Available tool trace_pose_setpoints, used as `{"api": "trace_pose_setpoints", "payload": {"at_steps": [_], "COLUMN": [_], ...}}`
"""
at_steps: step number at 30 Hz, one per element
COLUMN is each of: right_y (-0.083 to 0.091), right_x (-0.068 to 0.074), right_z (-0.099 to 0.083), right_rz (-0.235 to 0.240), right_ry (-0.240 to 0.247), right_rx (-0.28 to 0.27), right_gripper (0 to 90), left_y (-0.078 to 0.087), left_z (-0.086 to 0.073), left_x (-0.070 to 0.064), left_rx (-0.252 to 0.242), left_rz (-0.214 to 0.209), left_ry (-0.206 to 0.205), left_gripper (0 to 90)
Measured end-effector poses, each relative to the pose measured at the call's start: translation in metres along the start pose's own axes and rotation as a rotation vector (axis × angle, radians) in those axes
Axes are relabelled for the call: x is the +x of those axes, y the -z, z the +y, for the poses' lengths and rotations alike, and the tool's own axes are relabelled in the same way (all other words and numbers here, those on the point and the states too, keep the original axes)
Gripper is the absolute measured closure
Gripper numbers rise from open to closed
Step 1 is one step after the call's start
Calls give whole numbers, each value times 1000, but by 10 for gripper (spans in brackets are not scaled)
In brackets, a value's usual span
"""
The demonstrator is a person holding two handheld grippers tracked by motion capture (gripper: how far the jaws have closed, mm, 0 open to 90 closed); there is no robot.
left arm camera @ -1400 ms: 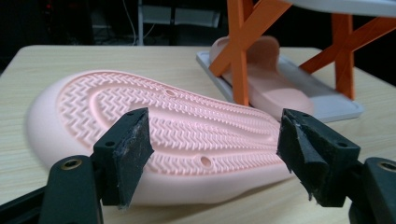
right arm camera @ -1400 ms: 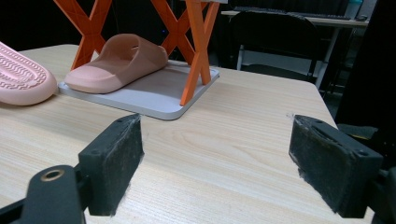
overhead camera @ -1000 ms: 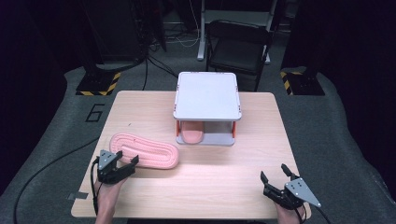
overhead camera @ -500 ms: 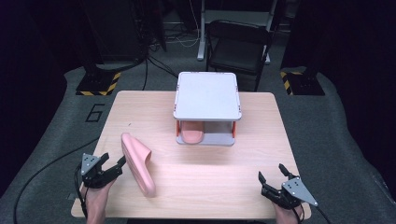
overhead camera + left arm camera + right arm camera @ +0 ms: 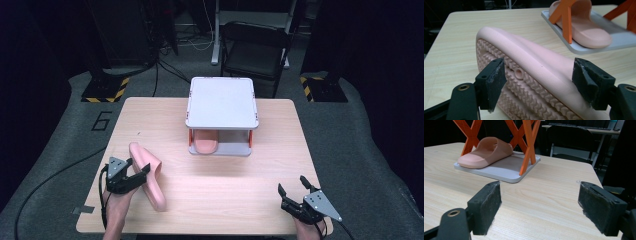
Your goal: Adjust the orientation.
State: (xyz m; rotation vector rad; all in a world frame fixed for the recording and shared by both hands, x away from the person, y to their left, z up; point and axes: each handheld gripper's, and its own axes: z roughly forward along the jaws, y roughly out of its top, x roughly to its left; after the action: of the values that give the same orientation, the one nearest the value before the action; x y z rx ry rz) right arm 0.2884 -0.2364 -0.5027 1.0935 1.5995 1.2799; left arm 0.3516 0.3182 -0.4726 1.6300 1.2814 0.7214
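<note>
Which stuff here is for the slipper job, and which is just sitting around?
For the job: loose pink slipper, tipped on its side between the open left gripper; second slipper on the two-tier shelf rack; right gripper.

Just around: black chair, floor cables.

High view: above the near edge, facing forward and down over the whole light wooden table (image 5: 225, 180). Left and right gripper views: low and close, both facing the grey two-tier rack with orange legs (image 5: 584, 42) (image 5: 506, 170).
</note>
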Motion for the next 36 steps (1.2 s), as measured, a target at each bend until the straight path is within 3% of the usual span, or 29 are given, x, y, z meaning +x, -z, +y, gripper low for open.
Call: {"api": "trace_pose_setpoints", "payload": {"at_steps": [8, 9, 13, 14, 15, 17, 20, 22, 24, 26, 36], "right_y": [-1, -1, -1, -1, -1, -1, -2, -2, -2, -1, 0], "right_x": [2, 2, 4, 5, 5, 6, 6, 7, 6, 6, 4], "right_z": [0, 0, 1, 1, 1, 1, 1, 1, 1, 1, 1], "right_rz": [5, 5, 10, 10, 12, 13, 17, 17, 17, 18, 14], "right_ry": [13, 12, 11, 19, 21, 20, 23, 25, 30, 28, 21], "right_rx": [1, 1, 3, 3, 3, 3, 5, 7, 8, 8, 7], "right_gripper": [182, 182, 183, 183, 183, 183, 183, 184, 186, 186, 187], "left_y": [35, 45, 56, 58, 60, 56, 49, 41, 29, 24, -9], "left_z": [-5, -10, -19, -21, -26, -31, -36, -39, -40, -40, -28], "left_x": [29, 37, 49, 53, 60, 65, 69, 70, 67, 65, 45], "left_rx": [-16, 0, 23, 34, 60, 81, 78, 79, 93, 70, 95], "left_rz": [81, 107, 125, 141, 182, 204, 184, 153, 115, 116, 26], "left_ry": [11, 11, 24, 32, 49, 57, 72, 102, 106, 115, 74], "left_gripper": [286, 299, 310, 319, 328, 362, 373, 373, 373, 373, 367]}}
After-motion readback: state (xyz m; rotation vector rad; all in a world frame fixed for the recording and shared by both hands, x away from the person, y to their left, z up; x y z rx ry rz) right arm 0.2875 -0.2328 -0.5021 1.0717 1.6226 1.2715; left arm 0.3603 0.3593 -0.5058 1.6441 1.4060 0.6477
